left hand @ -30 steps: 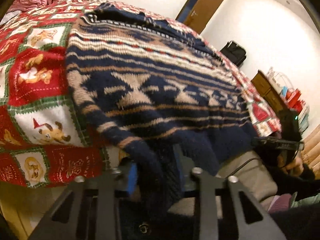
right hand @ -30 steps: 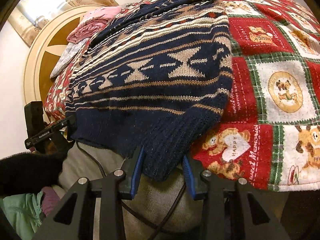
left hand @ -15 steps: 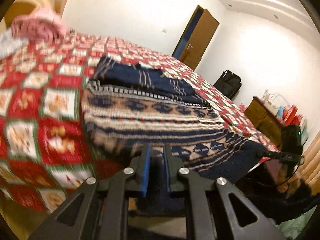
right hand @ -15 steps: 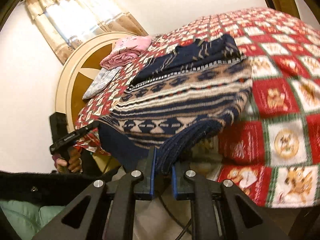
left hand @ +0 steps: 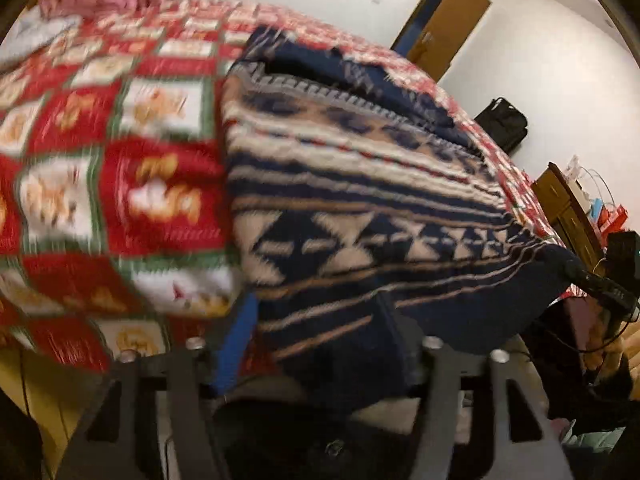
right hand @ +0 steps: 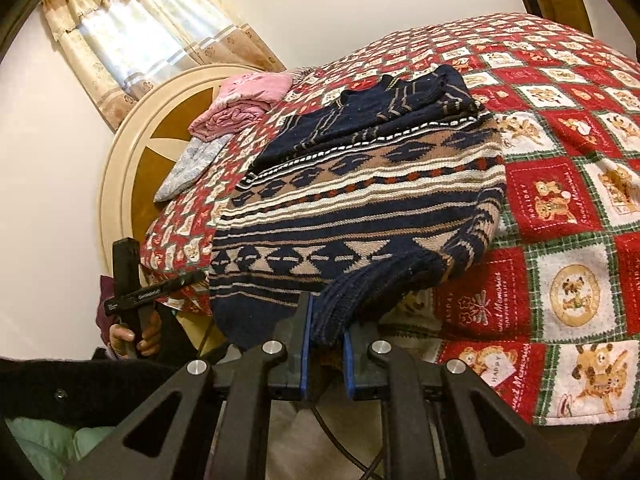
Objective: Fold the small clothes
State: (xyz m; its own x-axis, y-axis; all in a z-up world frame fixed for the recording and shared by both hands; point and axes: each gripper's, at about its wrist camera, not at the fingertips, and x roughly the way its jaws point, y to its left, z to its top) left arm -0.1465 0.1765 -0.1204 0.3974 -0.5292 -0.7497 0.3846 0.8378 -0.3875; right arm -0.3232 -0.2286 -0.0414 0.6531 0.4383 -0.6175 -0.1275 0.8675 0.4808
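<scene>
Two claws work the sweater (right hand: 360,216) hem: the right claw (right hand: 324,354) pinches it, while the left claw (left hand: 320,344), clamped a moment ago, is spreading, apparently releasing its corner.

Sweater (right hand: 352,216) on bedspread (right hand: 568,184), hem overhanging bed edge, pillows (right hand: 240,104) behind

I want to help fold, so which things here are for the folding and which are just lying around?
For the folding:
- navy patterned sweater
- right gripper, shut on the sweater's hem
- left gripper, jaws opening, hem between them

Just lying about:
- pink blanket
- grey patterned cloth
- black bag
- teddy bear quilt
</scene>
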